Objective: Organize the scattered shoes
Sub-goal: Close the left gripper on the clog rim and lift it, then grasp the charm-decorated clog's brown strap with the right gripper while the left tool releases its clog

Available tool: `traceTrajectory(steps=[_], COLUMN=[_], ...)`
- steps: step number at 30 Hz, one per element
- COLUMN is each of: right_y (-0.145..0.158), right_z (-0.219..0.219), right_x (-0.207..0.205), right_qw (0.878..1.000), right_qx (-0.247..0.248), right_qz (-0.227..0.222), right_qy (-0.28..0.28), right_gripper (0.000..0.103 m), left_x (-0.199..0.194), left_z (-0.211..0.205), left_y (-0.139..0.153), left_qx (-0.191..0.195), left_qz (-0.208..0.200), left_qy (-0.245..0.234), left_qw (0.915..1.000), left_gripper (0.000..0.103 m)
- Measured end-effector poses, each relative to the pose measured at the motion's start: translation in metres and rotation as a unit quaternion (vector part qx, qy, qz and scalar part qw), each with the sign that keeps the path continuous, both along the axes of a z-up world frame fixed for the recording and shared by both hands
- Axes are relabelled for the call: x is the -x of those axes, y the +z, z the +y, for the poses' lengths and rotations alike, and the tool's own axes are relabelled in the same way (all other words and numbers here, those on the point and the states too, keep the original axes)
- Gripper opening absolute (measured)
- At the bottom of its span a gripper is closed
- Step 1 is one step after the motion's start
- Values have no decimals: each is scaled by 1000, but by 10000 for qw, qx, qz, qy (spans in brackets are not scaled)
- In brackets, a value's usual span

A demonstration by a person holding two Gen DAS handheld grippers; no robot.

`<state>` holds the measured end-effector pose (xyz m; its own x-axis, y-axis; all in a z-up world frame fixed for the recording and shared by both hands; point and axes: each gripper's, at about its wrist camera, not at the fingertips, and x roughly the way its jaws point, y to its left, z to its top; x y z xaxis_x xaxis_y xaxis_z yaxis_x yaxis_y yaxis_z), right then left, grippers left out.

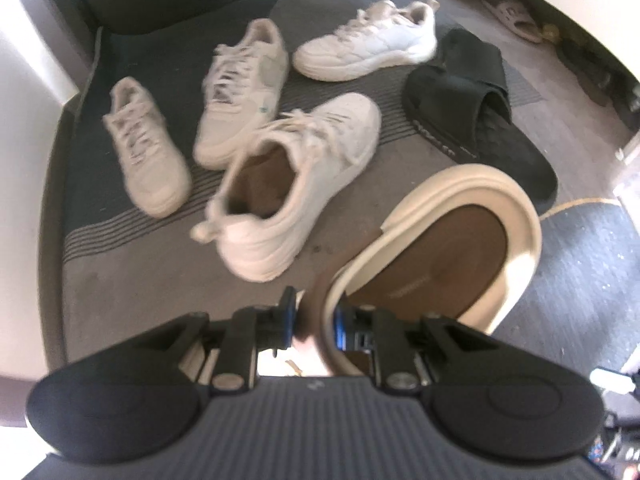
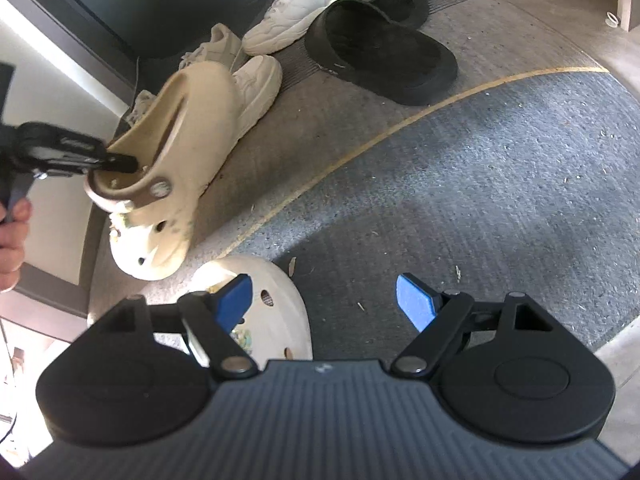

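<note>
My left gripper (image 1: 314, 326) is shut on the rim of a cream clog (image 1: 440, 248) and holds it above the mat, its brown insole facing the camera. The right wrist view shows that gripper (image 2: 120, 164) pinching the clog (image 2: 180, 128) at its heel opening. A second cream clog (image 2: 156, 240) lies on the floor under it. A third one (image 2: 264, 312) lies just beside the left finger of my right gripper (image 2: 326, 304), which is open and empty above the grey carpet. Several white sneakers (image 1: 296, 176) lie scattered on the mat.
Two black slides (image 1: 472, 120) lie at the right of the striped mat (image 1: 140, 280); they also show in the right wrist view (image 2: 380, 48). A dark door (image 2: 160, 4) and white frame stand behind the shoes. A beige sandal (image 1: 516, 16) lies far right.
</note>
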<state>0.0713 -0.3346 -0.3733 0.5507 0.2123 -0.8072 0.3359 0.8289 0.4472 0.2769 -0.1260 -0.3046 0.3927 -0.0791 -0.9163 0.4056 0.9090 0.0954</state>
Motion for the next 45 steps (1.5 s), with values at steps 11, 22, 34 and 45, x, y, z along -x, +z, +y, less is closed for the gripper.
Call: traceTrajectory(steps=[11,22,34,45], right_y=[20,23,21,21], right_z=[14,27,43,55], right_x=[-6,-9,-13,-11], right_qw=[9972,9931,9880,9753], right_qx=[506,736,851,1102], right_qz=[-356,-336,-342,-291], right_qy=[409,855,1240,1891], right_gripper=[81,82,81,81], left_x=[41,77,85,79], left_z=[92,114,109,116], left_y=[23,-42,-82,-85], left_qx=[-289,-770,-974,-435], left_qz=[-383,171,193,107], left_qy=[236,305,192,485], left_qw=[9986,9964,9949,9978], left_gripper=[20,18,21,52])
